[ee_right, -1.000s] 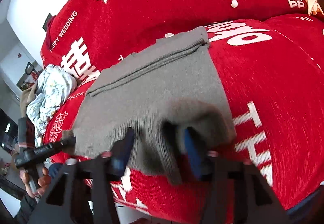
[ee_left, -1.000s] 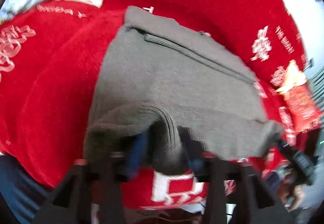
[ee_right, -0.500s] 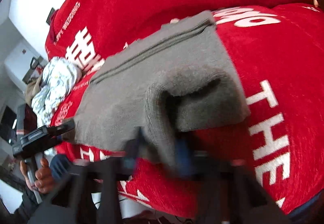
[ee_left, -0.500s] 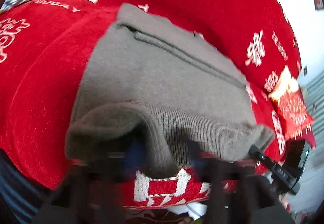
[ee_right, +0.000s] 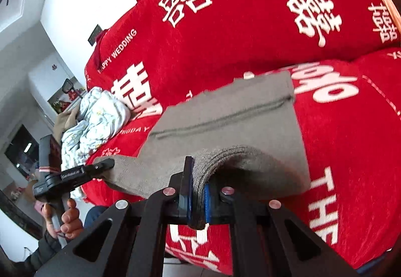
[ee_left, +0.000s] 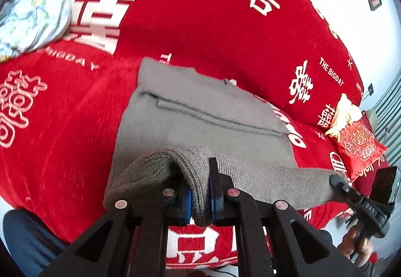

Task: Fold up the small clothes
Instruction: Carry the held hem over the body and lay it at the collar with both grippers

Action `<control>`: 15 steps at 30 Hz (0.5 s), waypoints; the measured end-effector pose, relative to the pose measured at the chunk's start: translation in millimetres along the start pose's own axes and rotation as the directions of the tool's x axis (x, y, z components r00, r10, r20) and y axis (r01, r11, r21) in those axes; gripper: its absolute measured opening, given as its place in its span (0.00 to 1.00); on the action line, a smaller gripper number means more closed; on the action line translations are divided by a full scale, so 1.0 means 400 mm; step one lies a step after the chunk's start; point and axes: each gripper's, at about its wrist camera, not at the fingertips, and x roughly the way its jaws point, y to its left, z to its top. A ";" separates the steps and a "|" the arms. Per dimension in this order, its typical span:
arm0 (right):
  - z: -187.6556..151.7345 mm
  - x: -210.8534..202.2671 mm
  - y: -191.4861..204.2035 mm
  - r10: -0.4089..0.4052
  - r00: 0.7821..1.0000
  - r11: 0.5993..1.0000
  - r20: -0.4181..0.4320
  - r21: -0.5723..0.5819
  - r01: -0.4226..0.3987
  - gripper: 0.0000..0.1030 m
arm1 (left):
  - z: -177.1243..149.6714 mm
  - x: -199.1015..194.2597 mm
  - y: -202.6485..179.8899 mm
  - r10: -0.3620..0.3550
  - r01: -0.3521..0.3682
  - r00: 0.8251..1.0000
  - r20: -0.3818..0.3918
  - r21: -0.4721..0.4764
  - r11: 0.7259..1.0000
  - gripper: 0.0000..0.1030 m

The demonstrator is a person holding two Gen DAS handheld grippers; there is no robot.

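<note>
- Grey knit, ribbed at the hem: that is the small garment point(ee_left: 200, 126) I am folding, and it lies flat on the red bed cover point(ee_left: 62, 126), with only its near edge lifted off the bed.
- My left claw point(ee_left: 200, 201) has just clamped down on the near hem at one corner; the wool bunches into a thick roll between the blue pads.
- My right claw point(ee_right: 198, 204) has just closed the same way on the opposite near corner, gripping a wad of ribbed hem.
- The hem sags a little between my two grips, while the far part of the garment, with its stitched seam line, lies on the cover.
- I judge the step in hand to be the first fold, with the near edge caught at both corners and raised.
- The next move, as I see it, calls for carrying both corners together toward the far edge, level with each other, so the hem lands square on the seam end.
- A crumpled pale printed cloth point(ee_right: 95, 121) sits well apart at one side of the bed and is no obstacle.
</note>
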 end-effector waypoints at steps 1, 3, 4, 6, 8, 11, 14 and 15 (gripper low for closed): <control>0.009 -0.001 0.001 -0.004 1.000 1.000 0.006 0.007 0.004 0.07 | 0.008 -0.008 -0.006 -0.003 0.003 1.000 0.009 0.005 1.000 0.11; 0.032 -0.005 -0.004 -0.003 1.000 0.999 0.018 0.032 0.002 0.07 | 0.027 -0.023 -0.016 -0.006 0.005 1.000 0.028 0.015 1.000 0.11; 0.040 -0.008 -0.008 0.005 1.000 0.999 0.021 0.040 -0.006 0.07 | 0.038 -0.027 -0.021 -0.005 0.004 0.999 0.035 0.018 1.000 0.11; 0.062 -0.010 -0.013 0.024 0.999 0.998 0.027 0.057 -0.025 0.07 | 0.059 -0.025 -0.028 -0.002 0.002 0.999 0.039 0.018 1.000 0.11; 0.078 -0.005 -0.013 0.021 0.999 0.998 0.027 0.051 -0.022 0.07 | 0.077 -0.017 -0.030 0.002 -0.002 0.999 0.036 0.015 1.000 0.11; 0.097 0.008 -0.012 0.013 1.000 0.999 0.021 0.042 -0.014 0.07 | 0.102 0.003 -0.035 0.017 -0.017 0.999 0.031 0.015 1.000 0.11; 0.119 0.022 -0.015 0.005 1.000 0.999 0.020 0.038 -0.006 0.07 | 0.121 0.017 -0.039 0.019 -0.019 0.999 0.031 0.013 1.000 0.11; 0.130 0.027 -0.017 0.004 1.000 0.999 0.021 0.040 -0.004 0.07 | 0.127 0.020 -0.039 0.017 -0.018 0.999 0.032 0.013 1.000 0.11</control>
